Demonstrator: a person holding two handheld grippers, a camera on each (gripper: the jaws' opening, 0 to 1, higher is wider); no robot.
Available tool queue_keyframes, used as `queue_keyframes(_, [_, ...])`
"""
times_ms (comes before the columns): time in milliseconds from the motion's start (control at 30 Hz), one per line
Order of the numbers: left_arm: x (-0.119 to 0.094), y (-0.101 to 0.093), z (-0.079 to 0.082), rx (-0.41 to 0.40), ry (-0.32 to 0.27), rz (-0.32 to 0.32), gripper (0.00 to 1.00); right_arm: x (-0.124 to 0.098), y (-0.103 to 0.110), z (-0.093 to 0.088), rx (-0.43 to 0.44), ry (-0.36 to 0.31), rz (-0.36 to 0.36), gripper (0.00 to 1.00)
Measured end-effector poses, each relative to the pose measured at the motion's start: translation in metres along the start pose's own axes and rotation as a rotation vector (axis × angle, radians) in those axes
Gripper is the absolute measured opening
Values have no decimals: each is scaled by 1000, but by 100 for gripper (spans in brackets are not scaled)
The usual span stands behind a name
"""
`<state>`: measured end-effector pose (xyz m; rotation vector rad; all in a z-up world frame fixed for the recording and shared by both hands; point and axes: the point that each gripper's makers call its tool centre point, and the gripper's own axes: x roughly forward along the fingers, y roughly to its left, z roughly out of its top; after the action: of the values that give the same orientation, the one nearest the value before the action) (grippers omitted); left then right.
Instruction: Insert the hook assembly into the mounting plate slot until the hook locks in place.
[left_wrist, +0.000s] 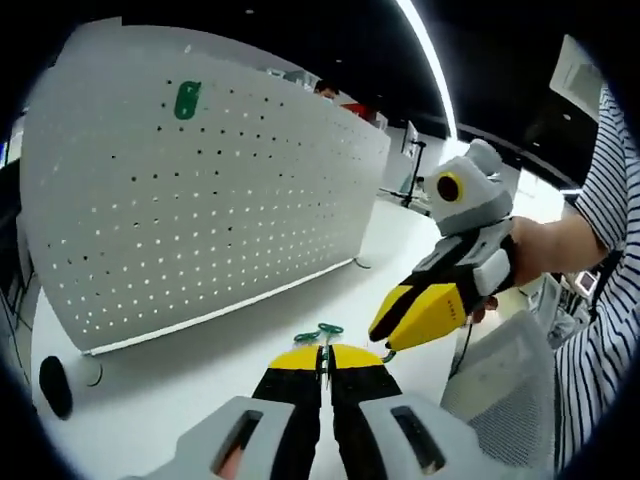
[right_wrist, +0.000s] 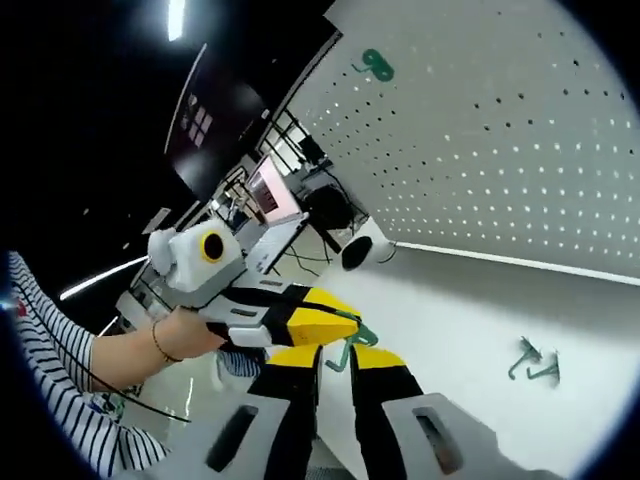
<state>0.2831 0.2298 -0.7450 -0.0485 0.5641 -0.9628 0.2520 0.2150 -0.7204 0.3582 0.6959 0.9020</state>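
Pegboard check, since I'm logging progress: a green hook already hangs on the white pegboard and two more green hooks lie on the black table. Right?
Not quite: the table is white, not black, as the right gripper view shows. A green hook does hang on the white pegboard, and two more green hooks lie on the table.

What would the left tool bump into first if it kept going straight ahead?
Probably the white pegboard standing on the table. The left tool, shut on a green hook, points at it, though depth is hard to judge.

The pegboard (left_wrist: 200, 190) stands upright on the table (left_wrist: 200, 380). One hook (left_wrist: 187, 100) hangs high on the pegboard. Another hook (right_wrist: 533, 362) lies on the table before the pegboard. A round object (right_wrist: 357, 252) sits at the pegboard's end.
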Motion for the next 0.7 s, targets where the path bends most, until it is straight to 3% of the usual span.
queue_keyframes(133, [0, 12, -3, -53, 19, 52, 1, -2, 1, 6, -100, -9, -41, 12])
queue_keyframes(300, [-2, 22, 0, -260, 14, 85, 1, 1, 1, 4, -241, 28, -94, 16])
queue_keyframes(467, [-3, 15, 2, -290, 32, 73, 1, 7, -5, 5, -382, 67, -148, 16])
queue_keyframes(700, [-3, 2, 6, -330, 31, 44, 1, 15, -3, 5, -481, 92, -157, 13])
